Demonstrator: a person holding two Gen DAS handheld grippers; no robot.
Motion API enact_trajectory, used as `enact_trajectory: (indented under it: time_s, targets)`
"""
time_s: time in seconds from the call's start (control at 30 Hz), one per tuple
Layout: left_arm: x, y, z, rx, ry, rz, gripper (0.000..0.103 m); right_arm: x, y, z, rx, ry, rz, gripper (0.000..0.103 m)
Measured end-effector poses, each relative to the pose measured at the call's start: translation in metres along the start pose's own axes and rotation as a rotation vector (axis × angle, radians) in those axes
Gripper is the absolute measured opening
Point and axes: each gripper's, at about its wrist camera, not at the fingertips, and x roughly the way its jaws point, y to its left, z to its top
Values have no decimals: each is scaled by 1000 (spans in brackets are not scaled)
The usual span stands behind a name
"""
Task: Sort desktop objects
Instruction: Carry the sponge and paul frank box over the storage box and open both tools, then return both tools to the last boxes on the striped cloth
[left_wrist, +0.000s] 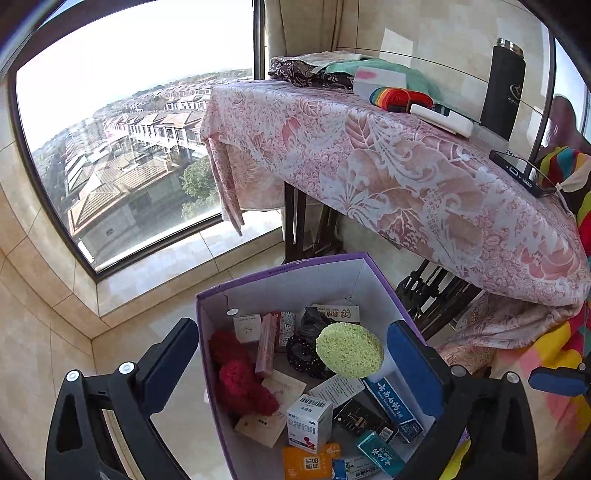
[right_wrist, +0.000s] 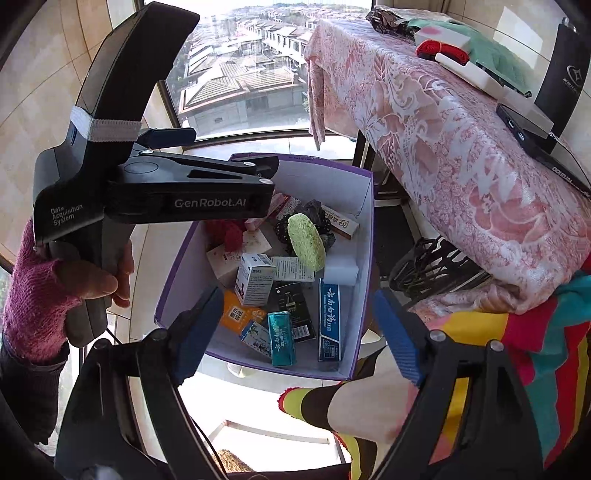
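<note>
A purple box (left_wrist: 207, 332) with a white inside stands on the floor by the table, also in the right wrist view (right_wrist: 364, 206). It holds several small cartons, a red knit item (left_wrist: 240, 380) and a green round sponge (left_wrist: 349, 350). The sponge (right_wrist: 306, 242) appears in mid-air or resting on top of the pile; I cannot tell which. My left gripper (left_wrist: 291, 354) is open above the box, with the sponge between its fingers but apart from both. My right gripper (right_wrist: 295, 332) is open and empty over the box's near side.
A table with a pink patterned cloth (left_wrist: 369, 147) stands at right. On it are a rainbow strap (left_wrist: 400, 99), a white case (left_wrist: 441, 119), a black flask (left_wrist: 502, 88) and a dark phone (left_wrist: 521, 171). A large window (left_wrist: 129, 129) is at left.
</note>
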Motion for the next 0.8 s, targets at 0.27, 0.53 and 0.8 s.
enact_trajectory:
  time_s: [0.27, 0.53, 0.8]
  targets:
    - [-35, -25, 3, -60, -103, -285, 103, -84, -55, -37, 139, -176, -5, 85]
    - [-90, -172, 33, 53, -49, -841, 103, -196, -188, -135, 531, -310, -380, 86]
    - [-113, -420, 26, 499, 58, -939, 103, -230, -350, -245, 939, -239, -639, 86]
